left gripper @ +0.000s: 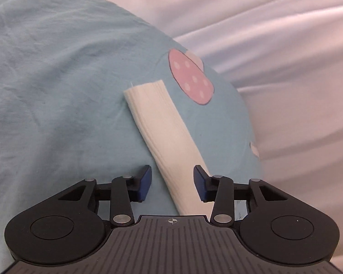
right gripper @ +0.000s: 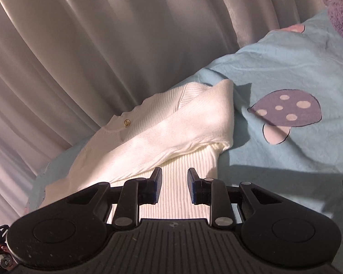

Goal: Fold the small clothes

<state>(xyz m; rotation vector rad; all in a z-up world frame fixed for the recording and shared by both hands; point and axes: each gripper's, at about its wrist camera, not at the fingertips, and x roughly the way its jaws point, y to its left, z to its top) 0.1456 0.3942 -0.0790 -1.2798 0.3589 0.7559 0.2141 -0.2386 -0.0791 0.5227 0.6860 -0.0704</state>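
Black gripper parts fill the bottom of the left wrist view. Its two blue fingers point(left gripper: 146, 180) stand apart, and the left gripper point(left gripper: 172, 181) holds nothing. A white sleeve point(left gripper: 162, 132) runs between the fingers from the bottom middle up toward the middle of the frame, where its cuff ends. The pads do not look like they press on it. The sleeve lies flat on a light blue blanket point(left gripper: 57, 80). A pink spotted mushroom print point(left gripper: 189, 80) sits just right of the cuff. White curtain cloth point(left gripper: 274, 22) fills the upper right.

Black gripper parts also sit lowest in the right wrist view. The right gripper point(right gripper: 174, 186) has its fingers a little apart, with a narrow gap. White ribbed knit shows in that gap, but the pads do not seem to squeeze it. The small white sweater point(right gripper: 148, 141) lies from the lower middle up to the left, close to the blanket's edge. One sleeve is already laid across its front. A tiny gold button point(right gripper: 126, 122) shows near the neck. A purple mushroom print point(right gripper: 285, 109) is on the blanket at the right.

The step in hand looks like folding in the sleeves. Next, the left gripper likely needs to pinch the flat sleeve and carry it over the body. The knit is soft and may slip or bunch, so a firm pinch would help.
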